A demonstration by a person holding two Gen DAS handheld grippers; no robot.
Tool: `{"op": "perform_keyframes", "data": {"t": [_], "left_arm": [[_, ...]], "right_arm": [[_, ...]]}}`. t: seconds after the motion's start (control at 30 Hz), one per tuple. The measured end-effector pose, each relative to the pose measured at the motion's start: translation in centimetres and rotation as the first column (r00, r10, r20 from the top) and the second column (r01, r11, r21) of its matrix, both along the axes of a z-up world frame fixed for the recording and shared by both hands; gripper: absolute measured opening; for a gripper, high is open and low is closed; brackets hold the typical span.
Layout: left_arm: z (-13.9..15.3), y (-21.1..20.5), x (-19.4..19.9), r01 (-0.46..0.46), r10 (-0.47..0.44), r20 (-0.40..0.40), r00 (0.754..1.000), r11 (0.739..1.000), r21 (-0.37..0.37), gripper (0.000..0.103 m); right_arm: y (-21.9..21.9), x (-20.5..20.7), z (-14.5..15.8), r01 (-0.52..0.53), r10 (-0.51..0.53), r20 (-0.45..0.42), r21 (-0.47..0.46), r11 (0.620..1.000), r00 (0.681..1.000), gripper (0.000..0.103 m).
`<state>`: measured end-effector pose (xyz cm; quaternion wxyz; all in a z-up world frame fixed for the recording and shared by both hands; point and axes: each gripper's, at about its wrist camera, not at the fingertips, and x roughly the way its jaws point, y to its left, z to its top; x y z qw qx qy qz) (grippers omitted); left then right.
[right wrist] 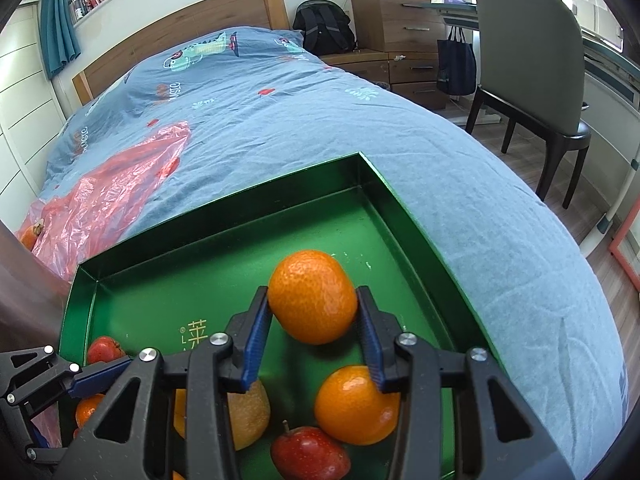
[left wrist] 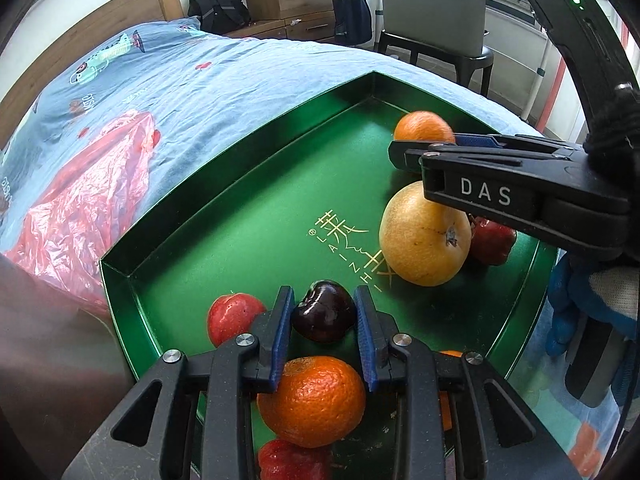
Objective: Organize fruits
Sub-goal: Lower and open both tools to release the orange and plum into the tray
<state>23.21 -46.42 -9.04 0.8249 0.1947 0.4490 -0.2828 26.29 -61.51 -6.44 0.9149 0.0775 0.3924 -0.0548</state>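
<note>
A green tray [left wrist: 224, 196] lies on the bed. My left gripper [left wrist: 323, 292] is shut on a dark plum [left wrist: 324, 318] low over the tray's near part, with a tangerine [left wrist: 312, 396] and red fruits [left wrist: 232, 316] around it. My right gripper [right wrist: 312, 294] stands open around another tangerine [right wrist: 312, 276], which rests on the tray floor [right wrist: 168, 300] with the blue pads close beside it. From the left wrist view this gripper [left wrist: 400, 152] reaches in from the right, above a yellow pear [left wrist: 424, 236]. Under it lie a tangerine [right wrist: 356, 404] and a red apple [right wrist: 308, 452].
A crumpled red plastic bag [right wrist: 108, 192] lies on the blue bedcover [right wrist: 280, 120] left of the tray, with an orange fruit [right wrist: 32, 234] at its near end. A grey chair [right wrist: 532, 60] and wooden drawers [right wrist: 400, 20] stand beyond the bed's right side.
</note>
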Motion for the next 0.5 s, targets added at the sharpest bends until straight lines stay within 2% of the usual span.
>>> {"op": "perform_keyframes", "data": {"t": [0.1, 0.5], "left_arm": [[0.4, 0.4, -0.3, -0.004, 0.005, 0.003, 1.0, 1.0, -0.008, 0.038], [3.9, 3.3, -3.2, -0.012, 0.014, 0.034, 0.999, 0.996, -0.084, 0.056]], "right_arm": [[0.4, -0.2, 0.3, -0.005, 0.005, 0.001, -0.011, 1.0, 1.0, 0.07], [2.3, -3.5, 3.5, -0.002, 0.003, 0.052, -0.019, 1.0, 0.999, 0.081]]}}
